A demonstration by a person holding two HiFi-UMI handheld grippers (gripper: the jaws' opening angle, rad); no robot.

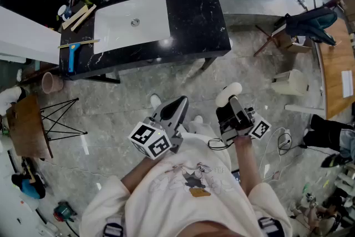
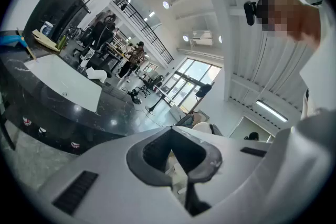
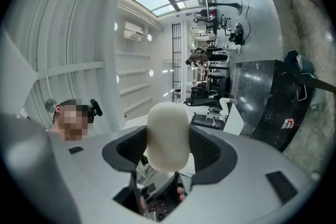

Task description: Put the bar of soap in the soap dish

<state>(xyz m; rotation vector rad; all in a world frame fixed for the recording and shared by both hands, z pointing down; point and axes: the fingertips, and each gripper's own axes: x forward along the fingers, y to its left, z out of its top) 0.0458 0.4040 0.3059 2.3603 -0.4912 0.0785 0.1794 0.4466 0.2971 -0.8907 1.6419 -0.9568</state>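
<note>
Evidently the right gripper (image 3: 168,140) clamped the bar of soap (image 3: 167,120) for carrying to the worktop (image 1: 195,8), well apart; the left gripper (image 2: 171,131) was closed, empty.

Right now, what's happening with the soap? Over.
Right gripper shut on soap bar. Left gripper shut, empty. Sink counter ahead across the floor, not reached.

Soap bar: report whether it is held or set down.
Held: the right gripper grips the soap bar between its jaws.
</note>
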